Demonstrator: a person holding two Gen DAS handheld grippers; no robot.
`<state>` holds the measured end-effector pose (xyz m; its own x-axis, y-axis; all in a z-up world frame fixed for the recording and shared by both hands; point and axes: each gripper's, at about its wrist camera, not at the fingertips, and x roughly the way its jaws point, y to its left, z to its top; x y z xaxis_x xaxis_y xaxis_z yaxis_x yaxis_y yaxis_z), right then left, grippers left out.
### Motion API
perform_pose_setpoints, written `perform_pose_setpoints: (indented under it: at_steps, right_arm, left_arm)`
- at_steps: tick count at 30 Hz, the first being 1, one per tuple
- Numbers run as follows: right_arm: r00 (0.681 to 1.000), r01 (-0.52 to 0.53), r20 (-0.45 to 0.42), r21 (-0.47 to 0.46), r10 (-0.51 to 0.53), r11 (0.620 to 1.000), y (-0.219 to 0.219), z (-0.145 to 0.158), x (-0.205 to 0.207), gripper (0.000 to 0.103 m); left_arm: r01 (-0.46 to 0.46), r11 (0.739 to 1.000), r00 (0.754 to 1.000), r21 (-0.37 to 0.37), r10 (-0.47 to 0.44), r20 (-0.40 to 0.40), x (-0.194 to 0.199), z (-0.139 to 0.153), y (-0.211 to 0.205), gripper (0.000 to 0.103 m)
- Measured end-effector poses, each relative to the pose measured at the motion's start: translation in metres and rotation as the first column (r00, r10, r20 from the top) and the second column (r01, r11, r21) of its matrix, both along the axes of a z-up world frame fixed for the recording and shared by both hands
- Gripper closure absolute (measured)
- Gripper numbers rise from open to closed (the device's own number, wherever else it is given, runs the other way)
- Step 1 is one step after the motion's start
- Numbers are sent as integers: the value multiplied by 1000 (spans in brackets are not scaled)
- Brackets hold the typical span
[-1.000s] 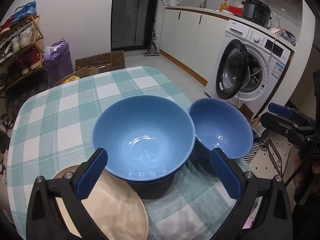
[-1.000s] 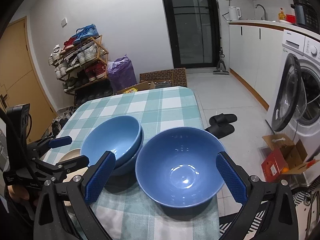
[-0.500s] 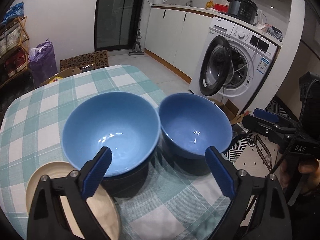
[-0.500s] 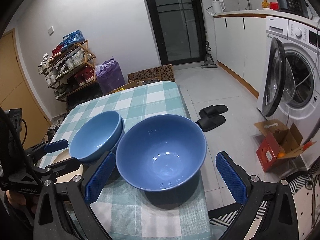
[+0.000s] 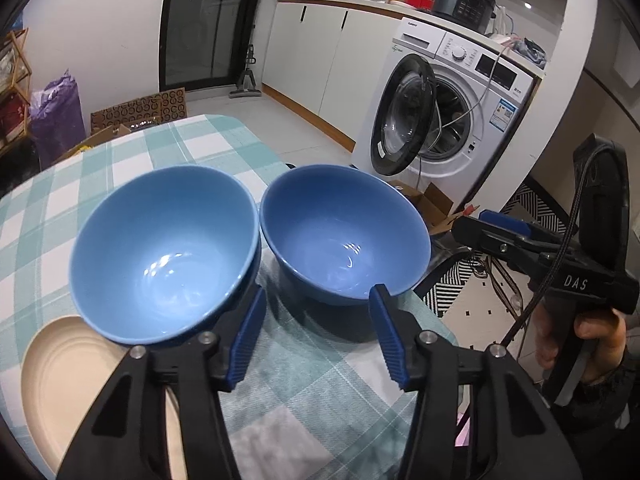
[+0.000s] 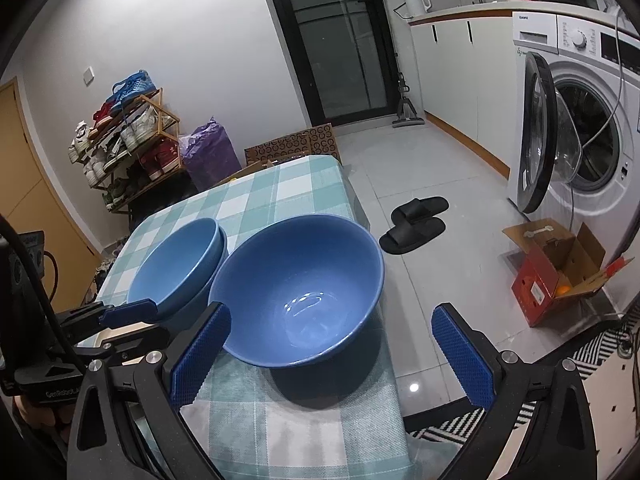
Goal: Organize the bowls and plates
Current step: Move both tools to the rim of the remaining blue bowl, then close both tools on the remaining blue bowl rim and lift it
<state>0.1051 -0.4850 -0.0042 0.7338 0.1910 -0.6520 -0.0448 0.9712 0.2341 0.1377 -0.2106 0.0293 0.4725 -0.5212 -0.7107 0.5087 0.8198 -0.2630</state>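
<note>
On a table (image 5: 192, 140) covered with a green-and-white checked cloth stand two stacked light-blue bowls (image 5: 164, 252) and, just beside them at their 3 o'clock in the left wrist view, a single darker blue bowl (image 5: 344, 236); the rims are nearly touching. A beige plate (image 5: 68, 380) lies at 7 o'clock of the stack, partly under its edge, and only the left wrist view shows it plainly. The left gripper (image 5: 316, 336) has just been closing its jaws and now stands at a moderate gap, low in front of the two bowls, with only cloth between the blue pads; its left pad sits by the stack's near wall, and whether it touches I cannot tell. The right gripper (image 6: 332, 356) stands wide, its pads either side of the single bowl's near rim without pressing on it. The left wrist view shows the right gripper from the side at 3 o'clock, with a hand (image 5: 588, 340) on its handle; the right wrist view shows the left gripper's fingers at 9 o'clock, reaching toward the stack. Only the right wrist view shows a shoe rack (image 6: 120, 140), black slippers (image 6: 416, 220) on the floor and an open cardboard box (image 6: 556, 276); both show the washing machine (image 5: 448, 108) with its door ajar.
</note>
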Motion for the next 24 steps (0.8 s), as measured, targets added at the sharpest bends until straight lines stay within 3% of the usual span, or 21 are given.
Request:
perform_pose_setpoints:
  at_steps: [17,24]
  right_arm:
    - [999,2,-46,38,0,999,-8,-27,20,2]
    - [997,-3,-71,26,5,1000,-6,-37,39,24]
  left_arm:
    - [-4,1000,996,-25,2,-91,16,-20,-16,58]
    - [-11,999,994,-31,7,-105,23,-24,-18,58]
